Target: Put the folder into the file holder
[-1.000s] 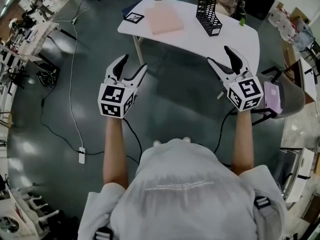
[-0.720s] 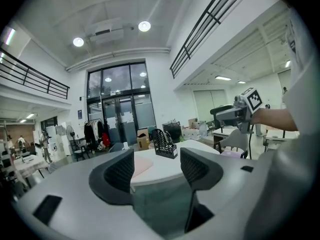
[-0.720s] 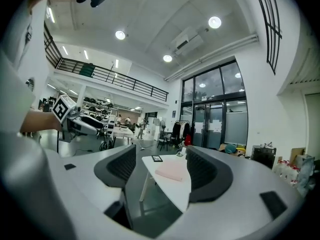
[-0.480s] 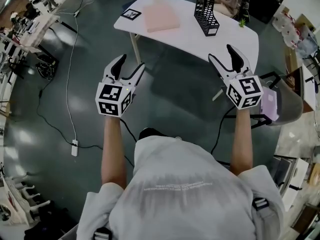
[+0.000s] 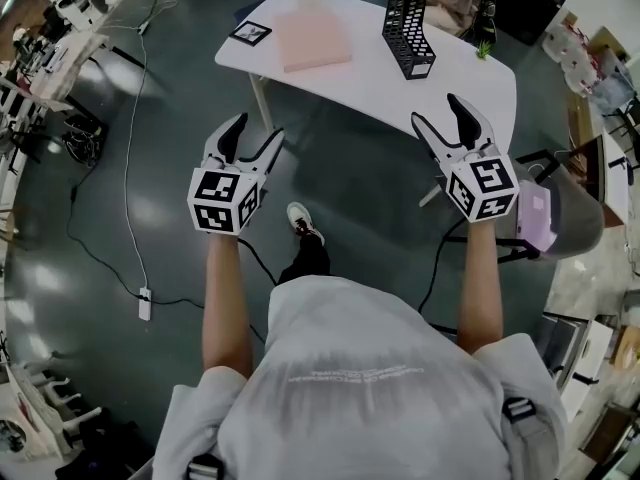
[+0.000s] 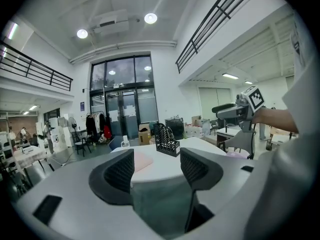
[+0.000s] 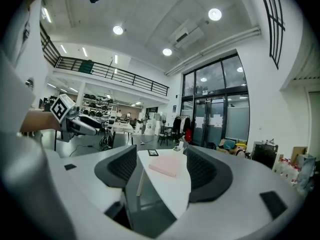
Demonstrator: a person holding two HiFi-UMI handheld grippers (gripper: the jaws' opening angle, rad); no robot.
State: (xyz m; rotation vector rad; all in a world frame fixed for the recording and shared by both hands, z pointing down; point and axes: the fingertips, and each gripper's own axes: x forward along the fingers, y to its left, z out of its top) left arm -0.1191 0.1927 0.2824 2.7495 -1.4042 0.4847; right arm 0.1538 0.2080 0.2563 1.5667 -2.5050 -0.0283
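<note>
left gripper (image 5: 255, 133) is released, jaws apart on nothing, short of the white table (image 5: 370, 83). the pink folder (image 5: 315, 40) lies flat on it at 1 o'clock from these fingertips, nearer this hand than the other. it looks near-square, so its long axis is unclear. the black file holder (image 5: 407, 28) stands at the folder's 3 o'clock, apart from it. right gripper (image 5: 438, 116), jaws wide though just narrowed slightly, is empty, with the folder at its 10 o'clock.
</note>
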